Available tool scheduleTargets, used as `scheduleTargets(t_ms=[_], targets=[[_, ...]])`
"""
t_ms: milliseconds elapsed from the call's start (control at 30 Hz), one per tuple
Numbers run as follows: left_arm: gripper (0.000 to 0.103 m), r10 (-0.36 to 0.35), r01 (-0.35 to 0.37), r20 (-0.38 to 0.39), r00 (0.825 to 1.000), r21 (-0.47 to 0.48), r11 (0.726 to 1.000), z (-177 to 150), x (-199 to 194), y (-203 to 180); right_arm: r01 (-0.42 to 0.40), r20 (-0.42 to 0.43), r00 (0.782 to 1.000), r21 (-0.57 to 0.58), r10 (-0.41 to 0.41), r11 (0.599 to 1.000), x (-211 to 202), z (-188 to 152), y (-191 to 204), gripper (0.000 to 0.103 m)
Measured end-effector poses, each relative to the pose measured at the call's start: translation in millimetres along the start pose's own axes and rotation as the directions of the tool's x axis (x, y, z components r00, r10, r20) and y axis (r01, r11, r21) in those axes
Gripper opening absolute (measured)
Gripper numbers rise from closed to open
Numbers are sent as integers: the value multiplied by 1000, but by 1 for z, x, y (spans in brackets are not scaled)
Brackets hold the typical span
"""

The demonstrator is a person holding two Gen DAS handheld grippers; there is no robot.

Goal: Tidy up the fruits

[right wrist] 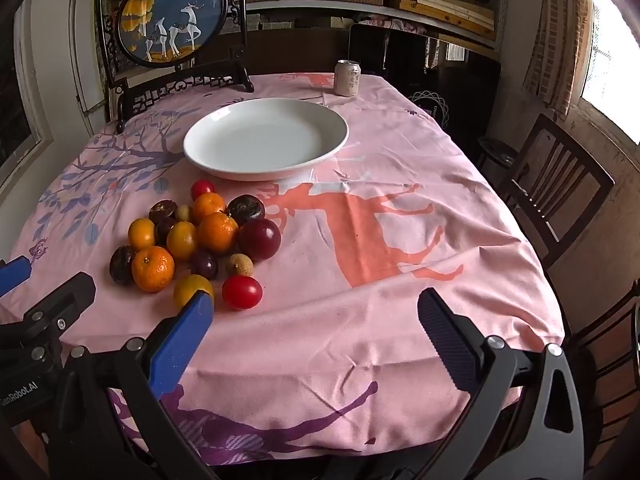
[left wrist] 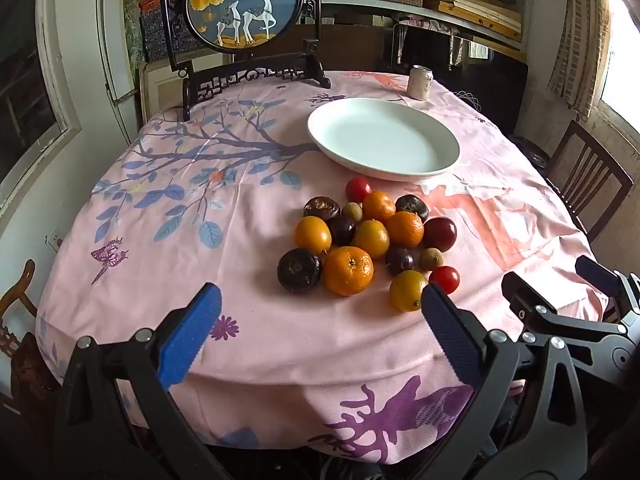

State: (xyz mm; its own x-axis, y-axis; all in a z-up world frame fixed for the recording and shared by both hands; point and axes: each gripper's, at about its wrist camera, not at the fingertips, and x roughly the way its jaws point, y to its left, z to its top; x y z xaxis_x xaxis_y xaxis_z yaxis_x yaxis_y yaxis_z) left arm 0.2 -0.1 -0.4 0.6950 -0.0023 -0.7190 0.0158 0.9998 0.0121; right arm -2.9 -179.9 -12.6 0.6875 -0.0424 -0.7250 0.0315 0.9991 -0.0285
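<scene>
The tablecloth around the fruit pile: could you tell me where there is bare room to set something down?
The white plate holds nothing. Bare tablecloth lies right of the fruit pile, across the printed orange deer toward the can, and along the near edge by the right gripper. It is crowded within the pile, where fruits touch, and between pile and plate.

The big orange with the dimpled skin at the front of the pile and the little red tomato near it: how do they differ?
The orange is larger than the nearest red tomato. The orange's skin is dimpled and dull with a dark stem scar facing the camera; the tomato's is smooth and glossy. The orange touches a dark fruit beside it; the tomato sits at the pile's right edge. Both rest on the pink cloth, outside the white plate.
</scene>
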Motion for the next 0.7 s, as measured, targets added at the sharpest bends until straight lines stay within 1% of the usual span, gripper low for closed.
scheduleTargets(t_ms=[267,300,533,700], targets=[[101,-5,5,-17,1000,-6,1000,-2,0,-4,0,-3,1000,0,0,1000,2,-1,0,102],[101,-11,10,-12,1000,-8,1000,-3,1,1,0,-4,1000,0,0,1000,2,-1,0,102],[101,-9,9,-12,1000,-6,1000,-6,1,1,-2,-6,1000,1,2,1000,2,-1,0,102],[101,-8,8,-17,1000,-9,1000,-2,4,2,-2,-7,1000,1,2,1000,2,-1,0,102]])
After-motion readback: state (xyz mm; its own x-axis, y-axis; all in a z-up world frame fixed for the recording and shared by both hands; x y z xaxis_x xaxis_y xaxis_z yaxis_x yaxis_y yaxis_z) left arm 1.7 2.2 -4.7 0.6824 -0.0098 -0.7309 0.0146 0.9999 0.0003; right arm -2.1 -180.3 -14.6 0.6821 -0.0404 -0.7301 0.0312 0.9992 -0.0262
